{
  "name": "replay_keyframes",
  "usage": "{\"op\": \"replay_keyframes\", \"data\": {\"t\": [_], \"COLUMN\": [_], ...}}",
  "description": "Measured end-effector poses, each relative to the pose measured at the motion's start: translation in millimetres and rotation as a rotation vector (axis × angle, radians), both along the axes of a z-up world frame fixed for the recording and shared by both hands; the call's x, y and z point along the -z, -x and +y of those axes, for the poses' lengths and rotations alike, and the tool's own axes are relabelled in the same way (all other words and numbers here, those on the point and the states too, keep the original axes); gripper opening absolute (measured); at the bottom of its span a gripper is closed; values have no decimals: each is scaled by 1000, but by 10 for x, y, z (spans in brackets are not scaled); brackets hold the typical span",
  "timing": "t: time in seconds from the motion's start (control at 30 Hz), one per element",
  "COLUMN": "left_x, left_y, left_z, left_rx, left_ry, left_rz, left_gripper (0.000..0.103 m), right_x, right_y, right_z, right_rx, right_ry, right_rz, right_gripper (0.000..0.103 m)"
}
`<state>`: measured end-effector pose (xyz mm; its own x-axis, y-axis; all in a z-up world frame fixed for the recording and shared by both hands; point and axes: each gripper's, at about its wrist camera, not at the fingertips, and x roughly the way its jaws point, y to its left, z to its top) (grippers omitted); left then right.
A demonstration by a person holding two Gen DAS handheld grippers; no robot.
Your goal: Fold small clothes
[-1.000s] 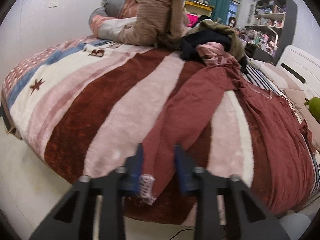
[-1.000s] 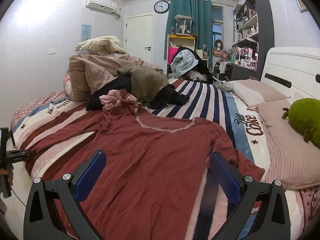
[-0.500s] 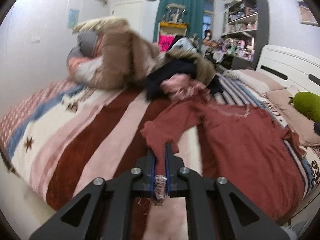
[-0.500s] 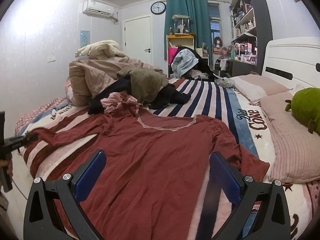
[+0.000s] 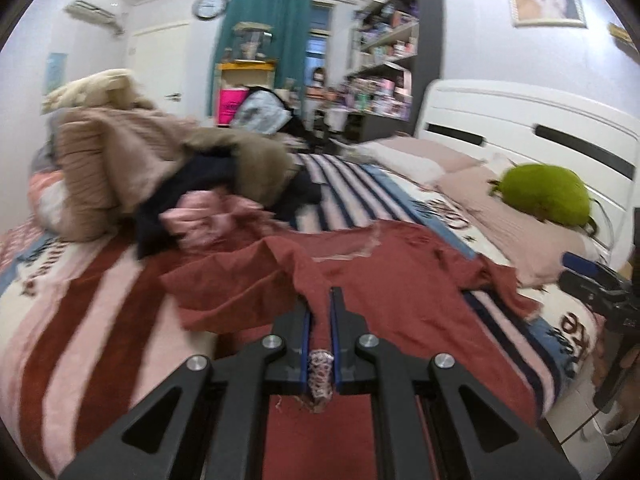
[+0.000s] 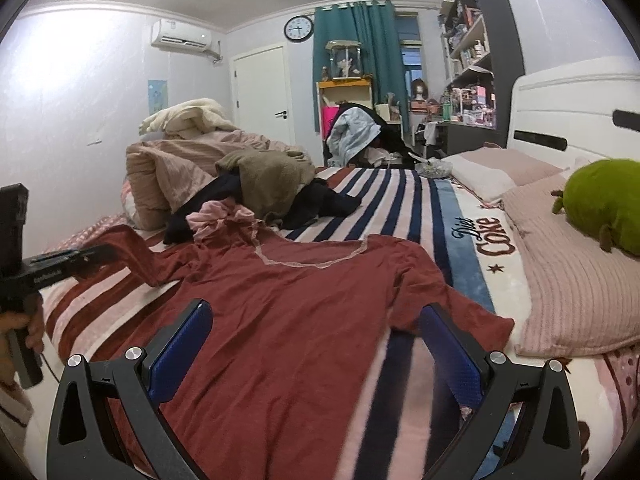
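A dark red long-sleeved top (image 6: pixel 304 292) with a lace neckline lies spread on the bed. My left gripper (image 5: pixel 319 300) is shut on its left sleeve (image 5: pixel 312 280), and the lacy cuff (image 5: pixel 320 372) hangs out behind the pads. In the right wrist view this left gripper (image 6: pixel 96 254) holds the sleeve (image 6: pixel 136 252) raised above the blanket at the left. My right gripper (image 6: pixel 316 320) stands open low over the top's lower body, nothing between its blue pads (image 6: pixel 184 344). It also shows at the right edge of the left wrist view as the right gripper (image 5: pixel 588 276).
A pile of clothes and bedding (image 6: pixel 256 184) fills the far left of the striped blanket (image 6: pixel 400 208). Pink pillows (image 6: pixel 568 280) and a green plush toy (image 6: pixel 604 200) lie by the white headboard (image 6: pixel 576 112). A person's hand (image 6: pixel 24 328) grips the left handle.
The left gripper closed on the sleeve cuff, then lifted it and carried it to the right toward the top's body. The right gripper edged forward a little, still open.
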<state>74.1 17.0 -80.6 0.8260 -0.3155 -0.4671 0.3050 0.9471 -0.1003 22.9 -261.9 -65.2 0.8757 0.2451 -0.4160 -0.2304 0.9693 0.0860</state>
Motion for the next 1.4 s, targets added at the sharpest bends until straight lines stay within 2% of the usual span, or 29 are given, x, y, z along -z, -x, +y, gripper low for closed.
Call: {"op": "replay_keyframes", "data": {"t": [0.1,0.17,0.33,0.4,0.5,0.53,0.57,0.6,0.67,0.8,0.87,1.0,1.13,1.3,1.33,1.37,1.4], "left_x": [101,232,579,697,821,858,885,904,886,769,683,549,467,425,425,419,417], "left_y": [-59,-99,-124,-139,-163,-179,-177,-171,-145,-37,31,140,220,232,232,231,233], "left_z": [-355,-630,-1100,-1166,-1215,-1210,-1215,-1217,-1189,-1035,-875,-522,-41,532,637,716,792], "left_rx": [114,183,269,283,299,303,304,305,311,319,298,229,96,-57,-82,-103,-121], "left_ry": [28,14,-38,-48,-41,-41,-41,-42,-34,-17,-1,13,8,8,9,5,0], "left_rz": [43,87,183,212,253,264,273,276,268,245,225,191,154,122,119,114,106], "left_gripper": [6,6,8,9,16,24,37,43,65,78,84,85,87,88,88,88,88], "right_x": [36,57,127,158,204,223,239,251,271,280,279,255,249,291,311,333,381], "right_y": [30,48,80,86,87,83,75,69,58,21,-5,-107,-279,-541,-619,-678,-800], "right_z": [-129,-194,-362,-403,-441,-445,-444,-437,-417,-365,-324,-132,233,707,799,865,991], "right_rx": [22,37,57,61,71,71,71,70,53,24,15,-46,-130,-285,-323,-348,-387], "right_ry": [-14,-17,-46,-43,-31,-26,-22,-20,-23,-40,-44,-39,38,48,45,43,52], "right_rz": [0,-2,10,16,26,30,34,38,46,46,56,81,128,179,201,221,269], "right_gripper": [103,103,103,103,103,103,103,103,103,103,103,103,103,103,99,86,78]}}
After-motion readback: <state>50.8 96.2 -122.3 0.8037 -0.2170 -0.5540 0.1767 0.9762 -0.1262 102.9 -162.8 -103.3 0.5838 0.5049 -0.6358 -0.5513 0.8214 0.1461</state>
